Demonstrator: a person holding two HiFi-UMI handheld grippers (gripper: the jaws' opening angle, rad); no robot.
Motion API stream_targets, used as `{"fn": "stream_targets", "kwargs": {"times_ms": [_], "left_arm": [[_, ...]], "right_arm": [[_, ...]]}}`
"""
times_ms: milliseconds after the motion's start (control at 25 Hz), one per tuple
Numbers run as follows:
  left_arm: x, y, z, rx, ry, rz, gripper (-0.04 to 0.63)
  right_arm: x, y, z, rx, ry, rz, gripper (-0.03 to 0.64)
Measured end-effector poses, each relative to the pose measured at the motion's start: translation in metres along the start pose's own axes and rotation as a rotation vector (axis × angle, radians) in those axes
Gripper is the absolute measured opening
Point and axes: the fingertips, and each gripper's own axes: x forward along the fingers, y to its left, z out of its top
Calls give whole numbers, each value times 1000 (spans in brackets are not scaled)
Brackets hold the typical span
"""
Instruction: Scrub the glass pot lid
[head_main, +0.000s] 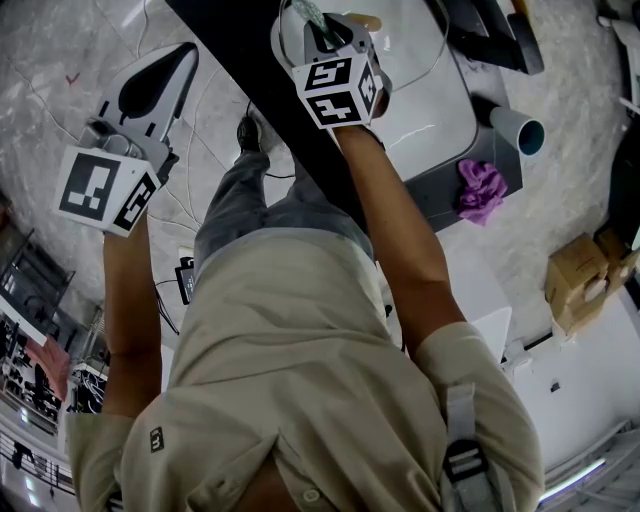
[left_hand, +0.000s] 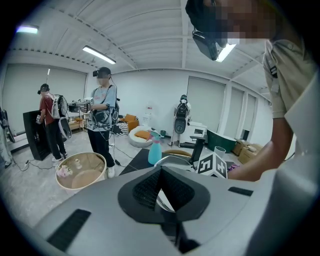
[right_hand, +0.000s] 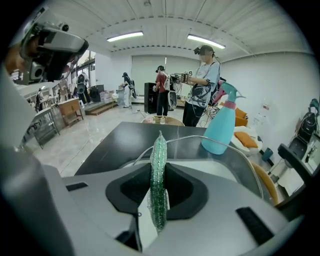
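**Glass lid (right_hand: 210, 155) just past the scrubber (right_hand: 159, 185), left jaws shut on nothing**

You have the black table (head_main: 235, 45) running slantwise through the upper middle of the head view, with a pale tray (head_main: 420, 90) on it at upper right. In the centre of the right gripper view the lid's metal rim arcs over that pale surface. A teal spray bottle (right_hand: 222, 120) stands behind it at upper right.

Expect the lid to be the heavy, stiff, breakable piece here. It is smooth glass, likely slippery once wet, and apt to skate or rock under a sideways scrub. Steady it by the metal rim or its knob, not by the bare pane, though no knob can be made out in these views.

Your right gripper (right_hand: 159, 170) is clamped on the scrubber, a sparkly green pad held edge-on and sticking up past the jaws in the middle of the frame. It looks light and squashy, so it should give before the glass does. Its tip overlaps the lid's near rim, but you cannot tell whether the two touch.

Your left gripper (head_main: 180, 60) sits at the upper left of the head view, out over the floor and well apart from the lid. Its pads (left_hand: 145, 192) meet at the tips with nothing between them. The lid shows only as a small arc beyond them, at the centre of the left gripper view
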Motion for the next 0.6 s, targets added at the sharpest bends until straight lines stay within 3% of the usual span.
{"fn": "stream_targets", "kwargs": {"times_ms": [360,600], "left_arm": [[7,-2,0,1,6,-9,14],[9,-3,2,5,7,-13,14]], "right_arm": [[-1,-8,-8,9,9,-6,84],[-15,-39,-42,40,60,-56,84]]}}
